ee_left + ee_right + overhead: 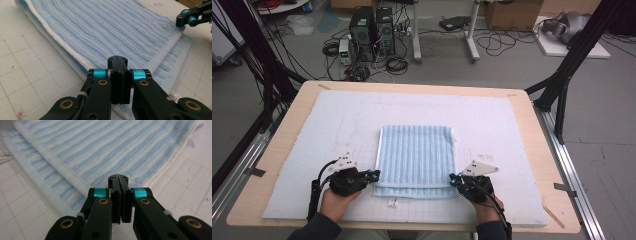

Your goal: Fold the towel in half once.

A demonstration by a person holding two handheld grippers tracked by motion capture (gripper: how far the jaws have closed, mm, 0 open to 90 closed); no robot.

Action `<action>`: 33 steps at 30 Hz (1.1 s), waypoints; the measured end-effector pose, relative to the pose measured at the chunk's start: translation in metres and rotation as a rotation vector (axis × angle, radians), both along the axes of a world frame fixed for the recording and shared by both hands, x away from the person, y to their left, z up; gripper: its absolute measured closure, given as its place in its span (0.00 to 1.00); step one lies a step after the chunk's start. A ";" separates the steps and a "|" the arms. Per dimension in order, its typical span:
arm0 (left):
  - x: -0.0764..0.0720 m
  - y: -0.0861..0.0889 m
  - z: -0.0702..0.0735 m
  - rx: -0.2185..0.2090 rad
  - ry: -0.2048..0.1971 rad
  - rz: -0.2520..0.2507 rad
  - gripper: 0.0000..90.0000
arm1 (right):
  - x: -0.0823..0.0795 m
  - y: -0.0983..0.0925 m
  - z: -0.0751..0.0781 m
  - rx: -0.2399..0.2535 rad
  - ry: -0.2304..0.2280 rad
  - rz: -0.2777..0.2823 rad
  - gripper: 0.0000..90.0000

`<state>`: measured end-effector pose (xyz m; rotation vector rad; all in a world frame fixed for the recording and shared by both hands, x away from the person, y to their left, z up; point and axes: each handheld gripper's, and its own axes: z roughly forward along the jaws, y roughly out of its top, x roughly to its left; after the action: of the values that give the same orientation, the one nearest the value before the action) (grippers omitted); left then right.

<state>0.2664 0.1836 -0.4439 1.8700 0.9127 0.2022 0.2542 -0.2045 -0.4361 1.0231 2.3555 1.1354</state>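
Gridded mat (337,125) under folded towel (414,150), stripes front-to-back; left gripper (374,174) and right gripper (453,178) both closed at its near corners.

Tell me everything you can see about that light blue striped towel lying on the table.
The light blue striped towel looks like soft ribbed terry cloth with a white hemmed border. It lies flat, folded into a rough rectangle, the lower layer sticking out along the near edge, with a small white label beside that edge. It rests on the pale gridded mat. The left gripper and right gripper meet its two near corners, jaws closed.
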 end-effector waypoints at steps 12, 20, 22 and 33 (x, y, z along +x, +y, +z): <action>-0.013 -0.001 -0.007 0.109 -0.003 -0.022 0.64 | 0.000 0.002 -0.002 0.003 0.011 0.001 0.99; -0.017 -0.005 -0.006 0.168 -0.052 -0.040 0.92 | 0.001 0.001 -0.003 0.004 0.013 -0.005 0.99; -0.018 -0.004 -0.004 0.152 -0.066 -0.041 0.93 | 0.000 0.001 -0.003 0.007 0.017 -0.010 0.98; -0.017 0.002 0.007 0.047 -0.065 -0.037 0.93 | -0.001 -0.024 0.008 0.106 0.005 -0.127 0.57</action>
<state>0.2494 0.1854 -0.4370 1.9106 0.8351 0.2624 0.2536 -0.2285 -0.4284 1.1945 2.2188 1.2209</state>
